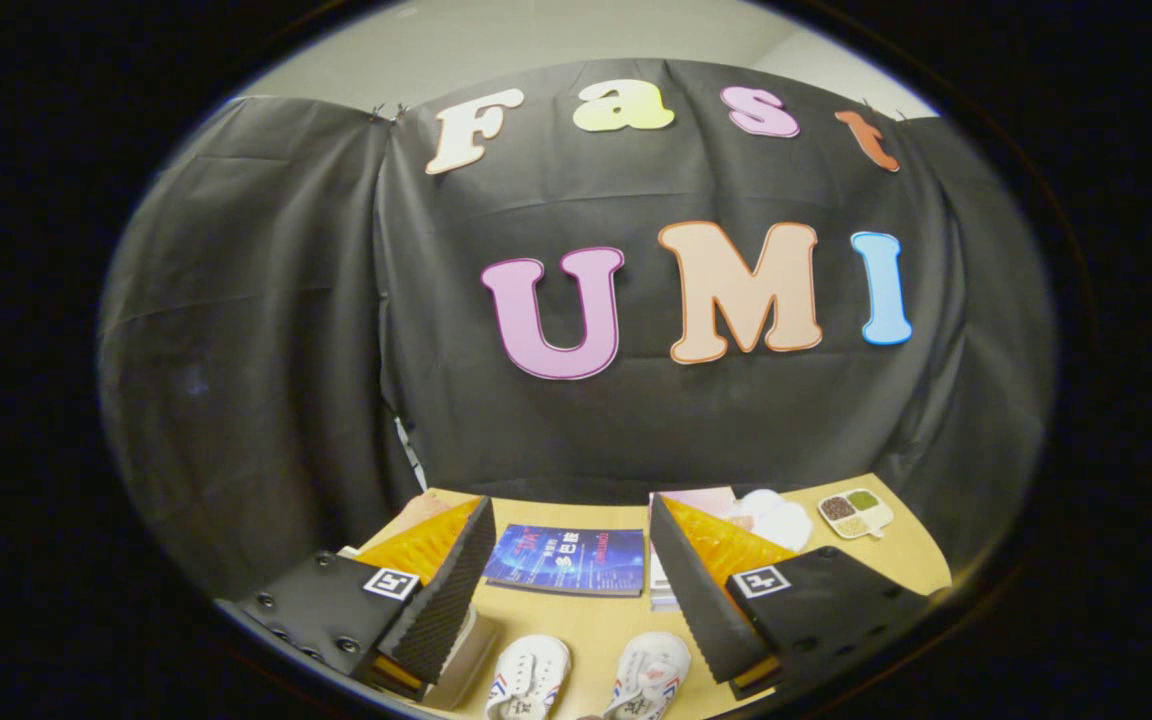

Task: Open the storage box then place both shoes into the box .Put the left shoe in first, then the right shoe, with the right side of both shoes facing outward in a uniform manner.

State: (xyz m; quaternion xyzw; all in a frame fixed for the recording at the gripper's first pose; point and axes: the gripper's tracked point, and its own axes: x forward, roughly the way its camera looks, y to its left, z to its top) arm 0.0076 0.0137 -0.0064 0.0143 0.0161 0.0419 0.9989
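- The gripper (568, 600) is released: its two fingers stand wide apart in the lower part of the frame, holding nothing, raised above the counter (596, 625).
- Two small white shoes lie side by side on the counter between the fingers, at the bottom centre: one shoe (528, 676) on the left and the other shoe (649, 675) just beside it on the right, toes pointing away from the camera.
- Which is the left shoe and which the right I cannot tell for sure; the fisheye cuts both off at the heels.
- A pale box-like edge (468, 660) shows at lower left, tucked under the left finger; it may be the storage box, but too little shows to be certain.
- Beyond the shoes lies a blue book (568, 560); behind the right finger sit white round items (774, 517) and a small tray (855, 513) of grains, towards the counter's far right corner.
- The step in hand is opening the box, as neither shoe has been picked up.
- To do it well: tip the gripper down and left until the whole box is in sight, find the lid's edge, and close on that alone.
- Keep clear of the shoes while swinging over, so their facing stays readable for the placing.
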